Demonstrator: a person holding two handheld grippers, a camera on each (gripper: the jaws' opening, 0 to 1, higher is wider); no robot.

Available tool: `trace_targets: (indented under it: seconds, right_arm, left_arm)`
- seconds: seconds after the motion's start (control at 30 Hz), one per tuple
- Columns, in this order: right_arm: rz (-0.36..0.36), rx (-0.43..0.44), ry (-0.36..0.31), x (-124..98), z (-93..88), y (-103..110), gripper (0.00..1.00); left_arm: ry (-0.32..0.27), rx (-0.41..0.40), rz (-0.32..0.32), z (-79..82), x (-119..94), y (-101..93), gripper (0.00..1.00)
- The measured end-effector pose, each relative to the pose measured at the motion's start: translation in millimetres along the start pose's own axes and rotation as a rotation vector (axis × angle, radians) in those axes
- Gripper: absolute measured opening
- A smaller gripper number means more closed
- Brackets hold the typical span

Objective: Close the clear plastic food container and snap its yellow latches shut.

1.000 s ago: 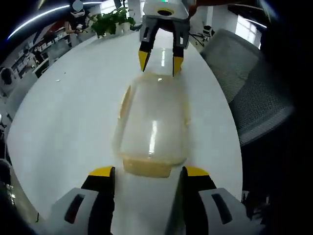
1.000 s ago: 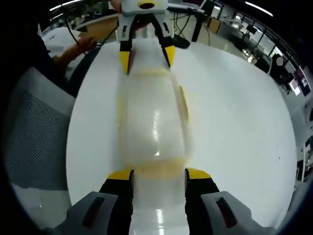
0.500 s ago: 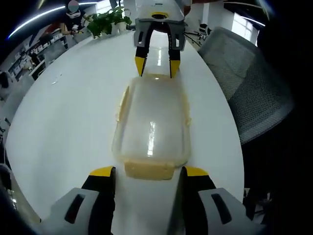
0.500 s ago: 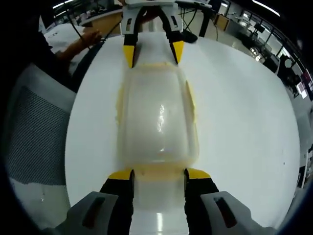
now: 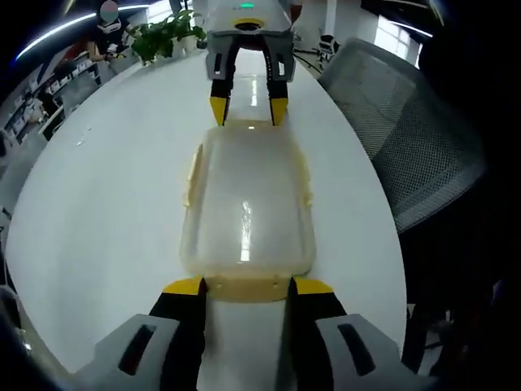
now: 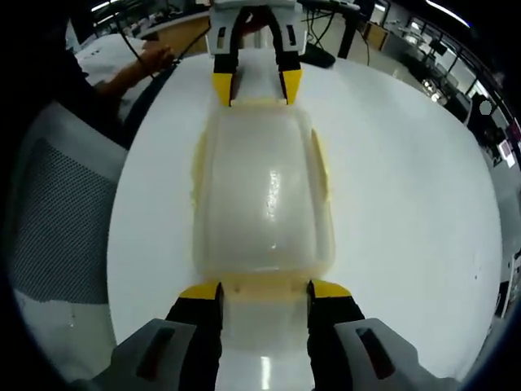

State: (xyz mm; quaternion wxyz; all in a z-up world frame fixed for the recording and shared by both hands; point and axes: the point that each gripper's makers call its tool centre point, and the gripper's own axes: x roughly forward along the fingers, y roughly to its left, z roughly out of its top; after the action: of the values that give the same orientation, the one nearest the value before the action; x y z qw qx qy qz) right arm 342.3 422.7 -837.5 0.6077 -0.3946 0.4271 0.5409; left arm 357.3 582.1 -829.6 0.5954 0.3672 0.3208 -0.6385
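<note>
White glossy table [image 5: 106, 187] takes up most of both views, with an office behind it: a potted plant [image 5: 163, 37] at the upper left of the left gripper view and a grey mesh chair [image 5: 407, 155] along its right side. In the right gripper view that chair [image 6: 57, 220] sits at the left edge, and a person's hand [image 6: 151, 59] rests on a desk at the upper left.

So the clear plastic food container [image 5: 247, 204] lies flat in the middle of the table, lid on, running lengthwise from one gripper to the other. You can see its yellow latches [image 5: 248, 287] on the short ends and along the long sides.

Left gripper [image 5: 247, 287] comes up from the bottom of its own view, jaws spread apart and sitting either side of the near end latch, right up against it, not squeezing anything. Right gripper [image 6: 263, 291] does the same thing at the opposite end, jaws released and bracketing that end latch [image 6: 264, 285]. Each one shows up at the top center of the other's view, fingertips just past the container's far edge.
</note>
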Motion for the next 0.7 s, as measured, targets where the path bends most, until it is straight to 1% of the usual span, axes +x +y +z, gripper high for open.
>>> trace_targets:
  seconds: [0.2, 0.27, 0.33, 0.43, 0.57, 0.7]
  right_arm:
    - [-0.002, -0.009, 0.006, -0.3, -0.4, -0.2, 0.40]
    - [-0.006, -0.017, 0.006, -0.2, -0.9, -0.4, 0.40]
    - [-0.004, -0.018, 0.008, -0.2, -1.0, 0.1, 0.40]
    - [0.001, -0.018, -0.003, -0.3, -0.7, 2.7, 0.39]
    - [0.000, -0.017, -0.023, -4.5, 2.4, 5.3, 0.39]
    - [-0.002, -0.021, -0.042, -11.0, 4.7, 6.7, 0.39]
  left_arm:
    - [0.001, -0.001, 0.008, 0.4, 1.4, 0.2, 0.39]
    - [0.005, -0.023, 0.009, 0.3, 1.8, -0.1, 0.39]
    - [0.004, -0.015, 0.008, 0.5, 1.9, -0.6, 0.38]
    - [0.001, -0.008, 0.004, 0.0, 1.5, -1.9, 0.38]
    - [-0.004, 0.001, 0.016, -0.2, -2.1, -4.3, 0.38]
    - [-0.023, -0.002, 0.026, 3.8, -9.5, -6.2, 0.38]
